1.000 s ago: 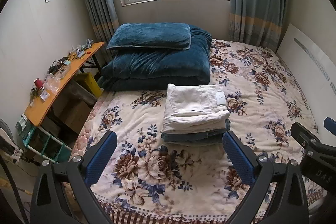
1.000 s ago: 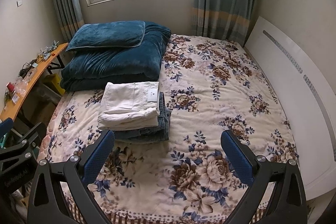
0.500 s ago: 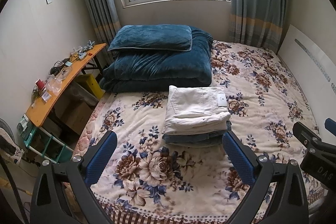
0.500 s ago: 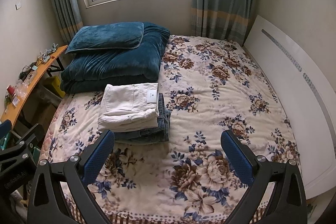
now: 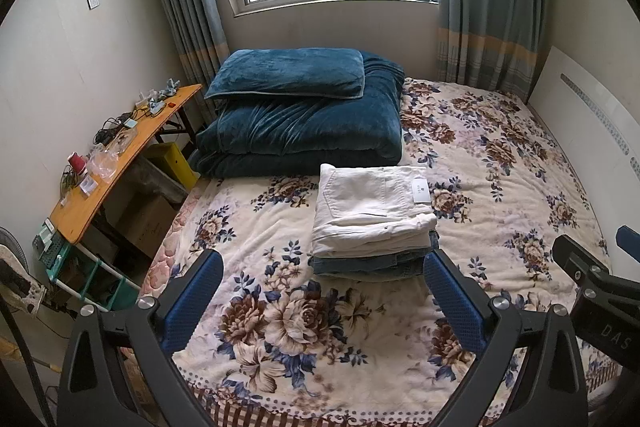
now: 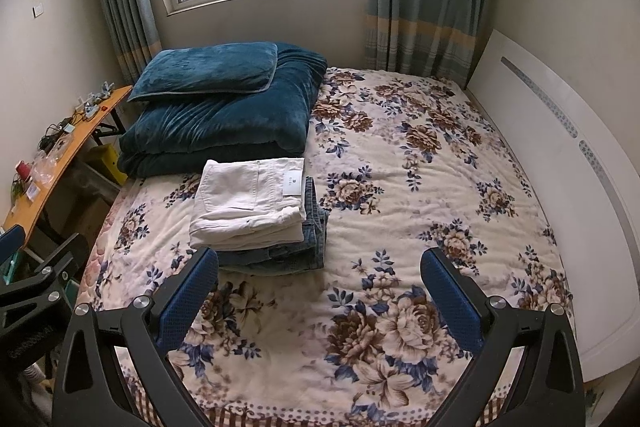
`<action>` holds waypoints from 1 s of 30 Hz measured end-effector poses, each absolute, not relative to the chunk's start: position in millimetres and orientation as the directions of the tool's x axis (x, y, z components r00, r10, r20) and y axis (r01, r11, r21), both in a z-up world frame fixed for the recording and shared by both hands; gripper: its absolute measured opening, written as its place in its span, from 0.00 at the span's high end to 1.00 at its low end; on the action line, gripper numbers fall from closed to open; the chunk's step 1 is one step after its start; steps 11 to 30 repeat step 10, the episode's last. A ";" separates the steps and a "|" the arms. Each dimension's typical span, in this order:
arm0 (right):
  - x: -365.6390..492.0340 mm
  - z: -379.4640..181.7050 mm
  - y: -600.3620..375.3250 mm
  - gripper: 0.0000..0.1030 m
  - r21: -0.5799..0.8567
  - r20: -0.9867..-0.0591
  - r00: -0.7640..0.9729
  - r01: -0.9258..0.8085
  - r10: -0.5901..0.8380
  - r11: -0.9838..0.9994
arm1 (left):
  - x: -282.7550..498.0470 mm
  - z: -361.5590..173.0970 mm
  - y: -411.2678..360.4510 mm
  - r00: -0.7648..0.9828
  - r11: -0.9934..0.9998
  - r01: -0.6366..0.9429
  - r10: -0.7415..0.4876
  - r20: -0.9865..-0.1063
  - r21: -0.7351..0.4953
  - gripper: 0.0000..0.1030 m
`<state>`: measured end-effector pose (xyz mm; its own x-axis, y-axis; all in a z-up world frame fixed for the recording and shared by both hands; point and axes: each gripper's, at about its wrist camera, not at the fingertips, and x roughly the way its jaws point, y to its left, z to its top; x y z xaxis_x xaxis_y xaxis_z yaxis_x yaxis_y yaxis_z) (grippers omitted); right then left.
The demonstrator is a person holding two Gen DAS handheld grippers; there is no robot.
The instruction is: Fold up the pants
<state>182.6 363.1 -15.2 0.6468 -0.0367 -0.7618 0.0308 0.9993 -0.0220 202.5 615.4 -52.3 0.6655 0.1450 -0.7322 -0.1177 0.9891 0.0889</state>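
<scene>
Folded white pants [image 5: 370,211] lie on top of folded blue jeans [image 5: 368,263] on the floral bedspread [image 5: 280,307]. The stack also shows in the right wrist view, white pants [image 6: 250,205] over jeans [image 6: 312,227]. My left gripper [image 5: 322,297] is open and empty, held above the bed's near edge in front of the stack. My right gripper [image 6: 318,293] is open and empty, to the right of the stack. Neither touches the pants.
A blue pillow [image 5: 288,73] rests on a folded blue quilt [image 5: 304,131] behind the stack. A cluttered wooden side table [image 5: 116,155] stands left of the bed. A white headboard [image 6: 560,155] runs along the right. A window and curtains are at the back.
Both views have shifted slightly, with the stack sitting a little lower in frame. Both grippers stay open and the pants have not moved.
</scene>
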 end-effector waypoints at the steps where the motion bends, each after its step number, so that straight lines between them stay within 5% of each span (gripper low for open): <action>1: 182.5 -15.2 363.4 0.00 -0.022 -0.762 0.647 0.031 -0.036 0.999 | 204.3 -51.2 615.1 0.668 0.989 -0.117 0.146 -0.730 0.091 0.00; 30: 182.8 -15.0 362.7 0.00 -0.022 -0.761 0.647 0.027 -0.034 0.999 | 212.3 -42.0 617.7 0.683 0.988 -0.119 0.153 -0.715 0.098 0.00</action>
